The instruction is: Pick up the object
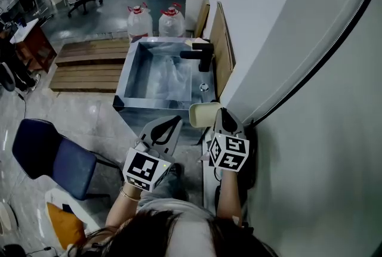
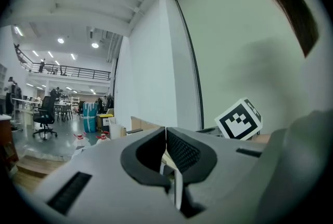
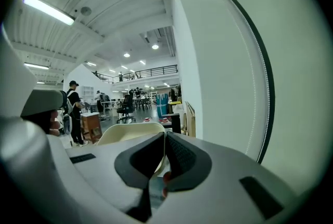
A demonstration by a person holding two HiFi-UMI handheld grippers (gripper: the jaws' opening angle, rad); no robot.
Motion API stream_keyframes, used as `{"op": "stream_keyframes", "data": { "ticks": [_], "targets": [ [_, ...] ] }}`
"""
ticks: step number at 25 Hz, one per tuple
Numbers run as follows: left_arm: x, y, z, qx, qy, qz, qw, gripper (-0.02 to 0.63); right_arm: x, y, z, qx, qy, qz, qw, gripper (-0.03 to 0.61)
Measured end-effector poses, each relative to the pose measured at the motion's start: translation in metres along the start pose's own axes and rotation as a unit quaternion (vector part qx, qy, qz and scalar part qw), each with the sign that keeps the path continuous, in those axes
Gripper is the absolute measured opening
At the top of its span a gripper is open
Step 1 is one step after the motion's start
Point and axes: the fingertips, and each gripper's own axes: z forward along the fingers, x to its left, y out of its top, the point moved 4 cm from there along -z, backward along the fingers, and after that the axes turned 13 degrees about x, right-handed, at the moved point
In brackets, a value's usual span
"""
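A cream bowl [image 1: 203, 114] hangs in the air just in front of the steel sink [image 1: 128, 68], at the tip of my right gripper [image 1: 222, 114]. In the right gripper view the bowl [image 3: 122, 133] spreads out left of the jaws, and its rim runs in between them; the right gripper [image 3: 165, 133] is shut on it. To its left my left gripper [image 1: 174, 123] is held at about the same height. It is shut with nothing between its fingers, and its tips meet in its own view [image 2: 165, 129].
A black faucet [image 1: 200, 54] stands at the sink's far right corner. Two water jugs [image 1: 139, 20] sit behind the sink, wooden pallets [image 1: 89, 65] to its left. A blue chair [image 1: 51, 154] is at lower left. A white wall [image 1: 298, 71] runs close along the right.
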Motion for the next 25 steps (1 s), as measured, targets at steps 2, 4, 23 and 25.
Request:
{"op": "stream_keyframes", "data": {
  "ticks": [2,4,23,25],
  "targets": [
    [-0.005,0.001,-0.006,-0.003,0.001,0.001,1.0000,0.009,0.002,0.002,-0.010,-0.009,0.002,0.000,1.000,0.032],
    [-0.009,0.001,-0.011,-0.005,0.002,0.000,1.0000,0.009,0.004,0.004,-0.019,-0.017,0.003,-0.001,1.000,0.032],
    [-0.040,0.003,-0.059,-0.010,0.001,0.005,0.9999,0.009,0.020,0.019,-0.100,-0.097,0.017,0.010,0.995,0.032],
    [-0.044,0.002,-0.063,-0.008,0.000,0.005,1.0000,0.009,0.021,0.019,-0.108,-0.102,0.016,0.010,0.995,0.032]
  ]
}}
